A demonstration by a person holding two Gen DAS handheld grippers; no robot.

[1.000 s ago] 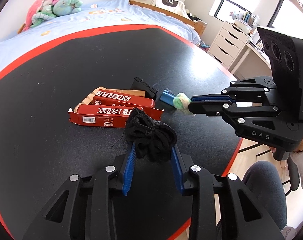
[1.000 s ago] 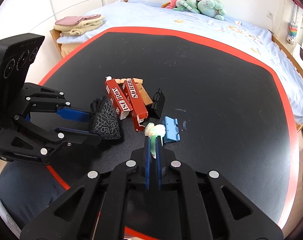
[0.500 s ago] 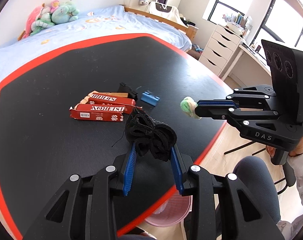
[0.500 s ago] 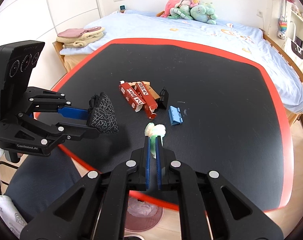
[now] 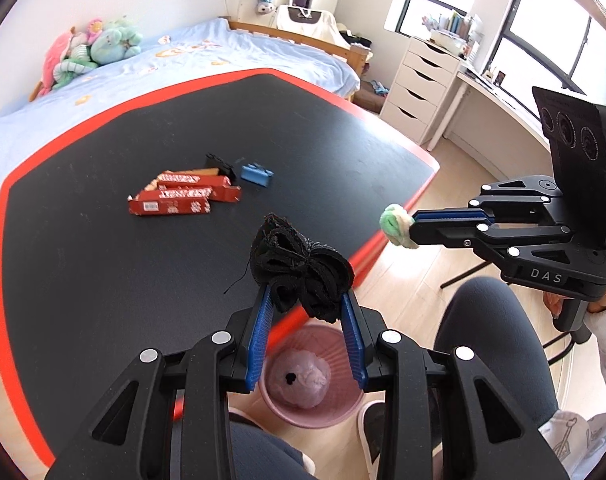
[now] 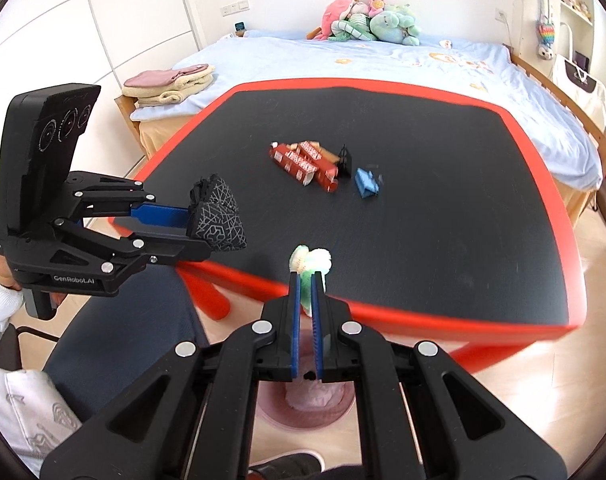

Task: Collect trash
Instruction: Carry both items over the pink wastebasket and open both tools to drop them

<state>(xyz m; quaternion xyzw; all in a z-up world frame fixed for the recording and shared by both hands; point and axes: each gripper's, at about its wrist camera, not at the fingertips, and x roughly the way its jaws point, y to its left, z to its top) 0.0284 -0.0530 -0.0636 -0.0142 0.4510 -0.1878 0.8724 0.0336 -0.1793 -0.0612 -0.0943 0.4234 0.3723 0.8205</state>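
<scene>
The left tongs (image 5: pixel 305 312) were clamped on a bunched black mesh wad (image 5: pixel 301 270), its bulk standing proud of the blue pads (image 5: pixel 259 336). The right tongs (image 6: pixel 306 280) were pressed together on a small green-and-cream crumpled scrap (image 6: pixel 311 262), which protruded past the tips.

Landmark: the pink waste bin (image 5: pixel 343 412) on the wooden floor. It stood just off the near red edge of the black surface (image 5: pixel 103 272), between the person's knees (image 5: pixel 491 320), and held a pale crumpled bag. In the left wrist view the mesh wad hung above the surface's edge, directly above and just short of the bin. The scrap hung in the air to the right of the bin, clear of the surface. In the right wrist view the bin (image 6: pixel 271 412) lay below the right tongs, largely hidden by them.

Well beyond the bin, near the middle of the surface, lay red cartons (image 5: pixel 175 202), touching one another. Just beside them were a small black item (image 5: pixel 221 162) and a small blue item (image 5: pixel 256 173). A bed (image 6: pixel 383 60) with plush toys (image 6: pixel 367 18) stood behind the surface.
</scene>
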